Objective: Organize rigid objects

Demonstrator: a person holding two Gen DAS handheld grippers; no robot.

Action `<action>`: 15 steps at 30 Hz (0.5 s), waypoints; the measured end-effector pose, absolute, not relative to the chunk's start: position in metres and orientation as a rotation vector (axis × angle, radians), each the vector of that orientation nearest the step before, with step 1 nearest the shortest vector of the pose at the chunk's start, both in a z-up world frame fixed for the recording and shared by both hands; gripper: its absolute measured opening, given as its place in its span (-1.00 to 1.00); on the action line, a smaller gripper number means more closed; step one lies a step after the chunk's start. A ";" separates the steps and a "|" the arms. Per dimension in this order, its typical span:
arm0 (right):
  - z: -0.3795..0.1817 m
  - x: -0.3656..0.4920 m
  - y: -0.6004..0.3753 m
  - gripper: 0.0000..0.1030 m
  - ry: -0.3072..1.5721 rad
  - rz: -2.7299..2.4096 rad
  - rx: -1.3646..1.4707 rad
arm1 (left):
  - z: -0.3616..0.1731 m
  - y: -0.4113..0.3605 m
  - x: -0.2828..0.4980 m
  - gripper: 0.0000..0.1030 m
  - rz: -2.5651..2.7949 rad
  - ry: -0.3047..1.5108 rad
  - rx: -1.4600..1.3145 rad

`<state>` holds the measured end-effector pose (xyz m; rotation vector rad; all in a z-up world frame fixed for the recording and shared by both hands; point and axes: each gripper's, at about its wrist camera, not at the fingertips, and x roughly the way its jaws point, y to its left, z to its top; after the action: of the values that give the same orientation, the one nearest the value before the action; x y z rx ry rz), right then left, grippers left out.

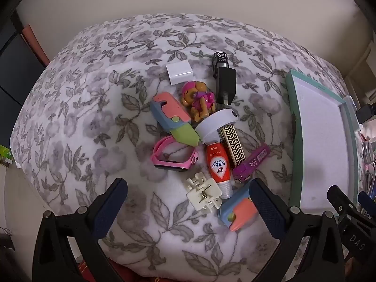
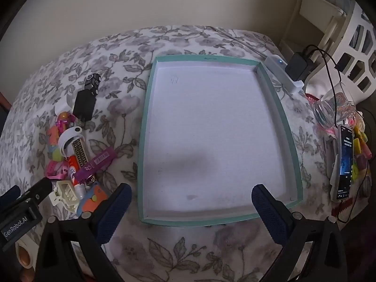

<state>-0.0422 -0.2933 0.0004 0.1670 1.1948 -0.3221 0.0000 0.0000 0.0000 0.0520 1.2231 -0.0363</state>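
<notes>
Left wrist view: our left gripper hangs released over heaped rigid items, nearest the cream plastic hair claw. Right gripper, also released and empty, waits over the bare teal-rimmed white tray, the likely destination.

Floral bed cover, teal tray, toy pile
</notes>
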 end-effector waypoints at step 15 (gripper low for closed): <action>0.000 -0.042 -0.291 1.00 1.198 -0.319 0.165 | 0.003 0.000 -0.002 1.00 -0.029 1.221 0.047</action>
<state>-0.0419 -0.2909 -0.0004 0.1646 1.1979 -0.3188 -0.0021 -0.0003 0.0033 0.0470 1.2214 -0.0287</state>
